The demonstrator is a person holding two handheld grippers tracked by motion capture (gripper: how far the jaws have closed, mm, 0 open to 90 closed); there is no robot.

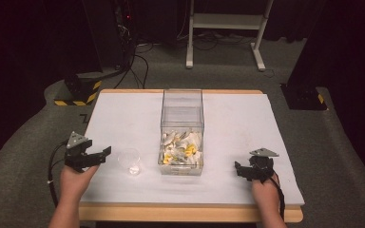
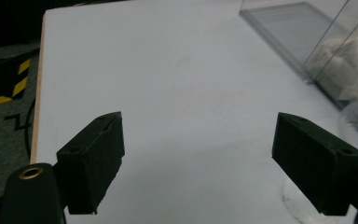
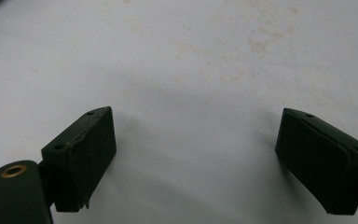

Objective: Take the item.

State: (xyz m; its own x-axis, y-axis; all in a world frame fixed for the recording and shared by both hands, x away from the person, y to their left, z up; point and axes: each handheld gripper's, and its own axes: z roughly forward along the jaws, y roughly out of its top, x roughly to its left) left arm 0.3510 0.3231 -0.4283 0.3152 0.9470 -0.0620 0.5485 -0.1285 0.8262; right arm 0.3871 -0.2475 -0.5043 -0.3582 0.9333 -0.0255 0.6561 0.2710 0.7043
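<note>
Resting at the counter's (image 1: 123, 114) 8 o'clock, the left gripper (image 1: 97, 159) spreads its fingers (image 2: 93, 161) wide, empty, the clear cup (image 1: 129, 161) at its 3 o'clock; the right gripper (image 1: 241, 171), at 4 o'clock, gapes empty too.

Left gripper (image 1: 95, 156): black body, grey three-cornered plate on top, black cable trailing off rear. Right gripper (image 1: 243, 171): same black build, grey plate, black cable along forearm. Jaw pads: black rectangular blocks, small screw holes; brass-ringed hole at base. Forearms bare, no sleeves.
</note>
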